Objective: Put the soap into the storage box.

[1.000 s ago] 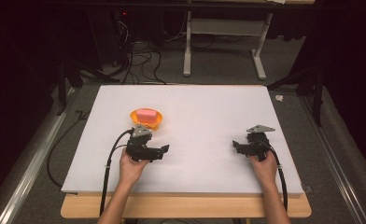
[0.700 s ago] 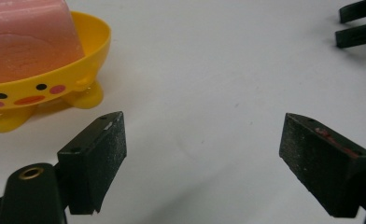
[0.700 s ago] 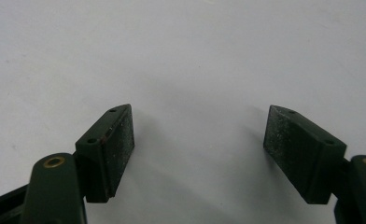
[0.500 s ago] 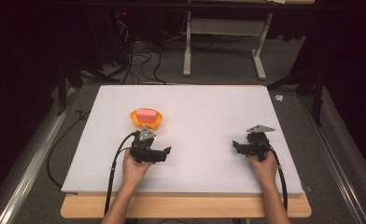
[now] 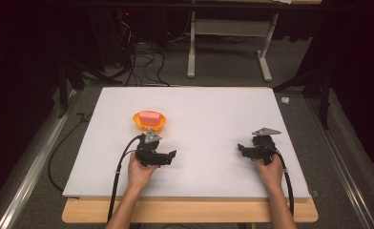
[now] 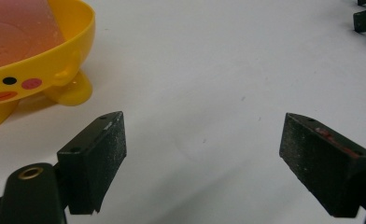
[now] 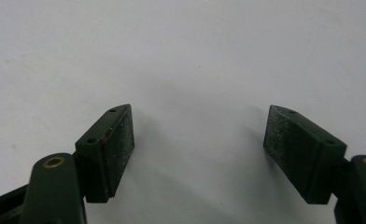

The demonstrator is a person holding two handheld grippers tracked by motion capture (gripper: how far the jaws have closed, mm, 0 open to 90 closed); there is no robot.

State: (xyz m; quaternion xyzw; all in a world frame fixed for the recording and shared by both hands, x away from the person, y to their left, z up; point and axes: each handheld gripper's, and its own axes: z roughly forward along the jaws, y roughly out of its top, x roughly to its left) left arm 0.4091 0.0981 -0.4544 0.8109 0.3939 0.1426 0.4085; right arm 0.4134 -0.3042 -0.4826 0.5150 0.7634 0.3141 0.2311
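Drawing your left gripper back from the yellow duck-faced plastic bowl, pink block already inside, you are resting both grippers, right gripper included, with jaws apart and empty.

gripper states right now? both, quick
Left gripper: open, holding nothing, beside the yellow bowl.
Right gripper: open, holding nothing, over the white table.

We see a small yellow-orange bowl standing upright on the white table, on its left half, just beyond the left gripper. A pink block lies inside it, rising a little above the rim. In the left gripper view the bowl shows a duck-like face on its wall, with a black dot eye, a pink cheek and stubby feet beneath, touching the tabletop.
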